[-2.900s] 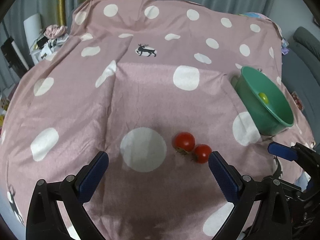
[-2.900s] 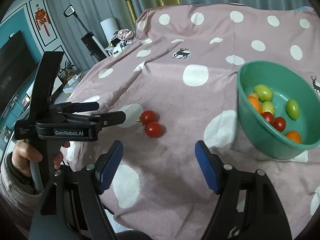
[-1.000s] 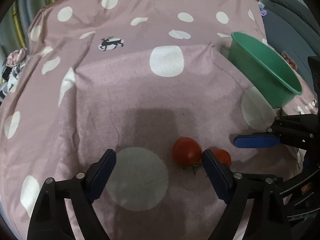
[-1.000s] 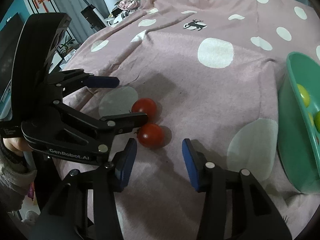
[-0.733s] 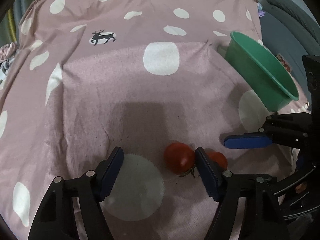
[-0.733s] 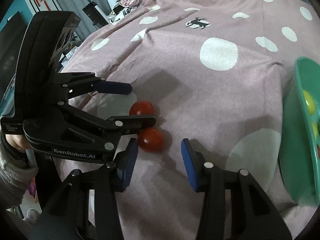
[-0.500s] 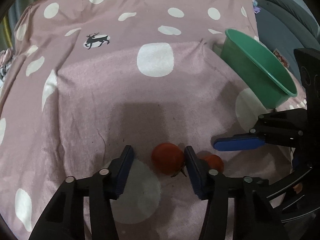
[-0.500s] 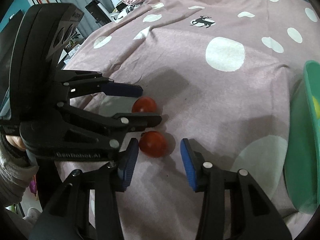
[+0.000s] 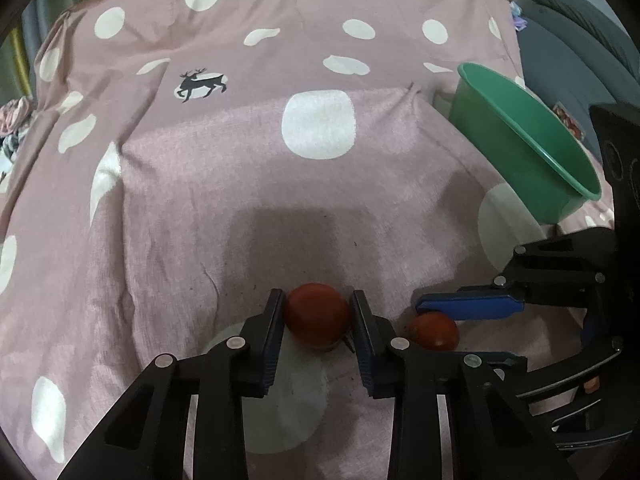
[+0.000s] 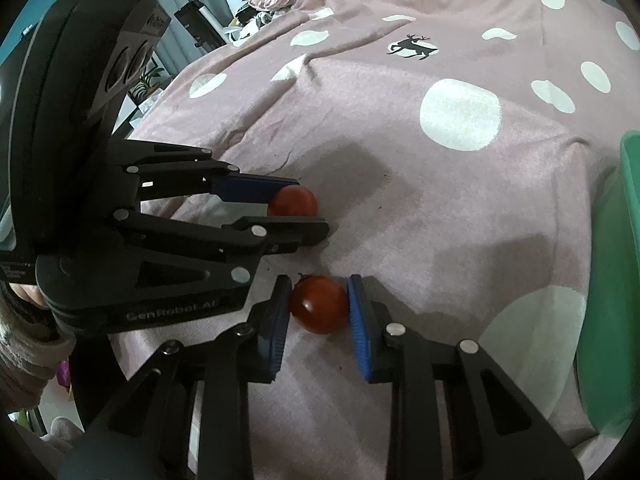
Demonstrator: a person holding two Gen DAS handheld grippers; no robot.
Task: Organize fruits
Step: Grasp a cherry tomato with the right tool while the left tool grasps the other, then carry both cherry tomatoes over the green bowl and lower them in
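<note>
Tomatoes: left tongs are closing on the larger tomato, right tongs pinch the smaller tomato; lift both gently toward the green bowl.

Polka-dot pink cloth, perhaps bedding

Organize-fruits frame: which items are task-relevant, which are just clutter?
Task items:
- larger red tomato, left tool closing on it
- smaller red tomato, gripped by right tool
- green bowl, at the right

Just lying about:
- pink polka-dot cloth covering the surface
- bundle of clothes beyond the cloth
- grey sofa
</note>
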